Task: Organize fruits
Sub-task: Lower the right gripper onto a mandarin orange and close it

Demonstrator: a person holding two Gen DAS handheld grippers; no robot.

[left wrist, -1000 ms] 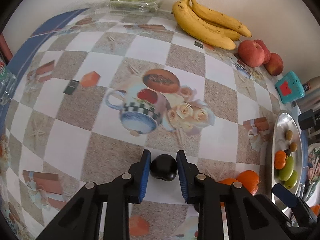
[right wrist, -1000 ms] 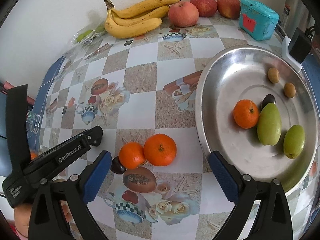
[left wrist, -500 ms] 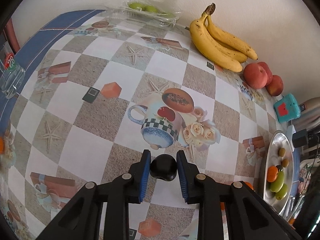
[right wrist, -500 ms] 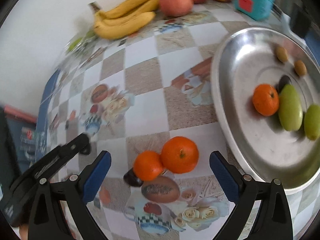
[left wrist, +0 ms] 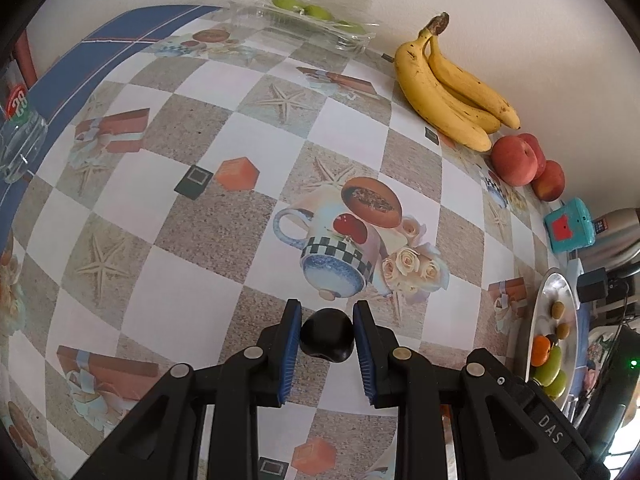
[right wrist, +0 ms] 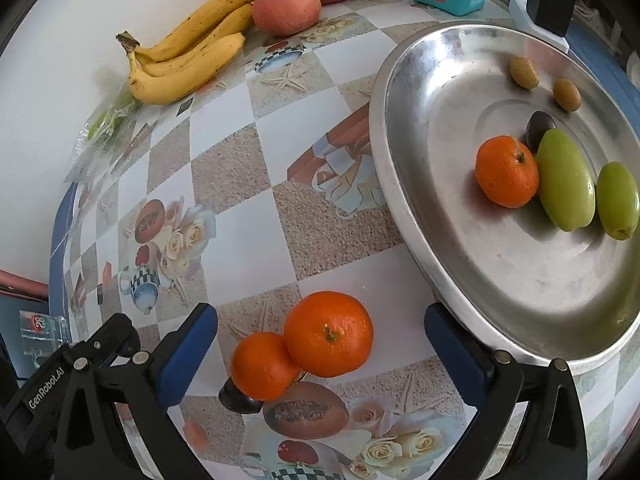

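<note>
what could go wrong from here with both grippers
The left gripper pinches a small, smooth dark plum near its fingertips, so it may slip out. The open right gripper brackets two touching oranges; closing on the larger orange could roll the smaller orange away. Its right finger sits close to the steel tray's rim.

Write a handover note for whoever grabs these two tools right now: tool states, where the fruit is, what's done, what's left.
Left tool: shut on a small dark round fruit, above the checkered tablecloth.
Right tool: open, empty, framing two oranges on the cloth.
Done: round silver metal tray holds one orange, two green oval fruits, a dark fruit, two small brown ones.
Left: tray the held fruit, the two oranges, another dark fruit beside them; yellow bananas and red apples by the wall.
</note>
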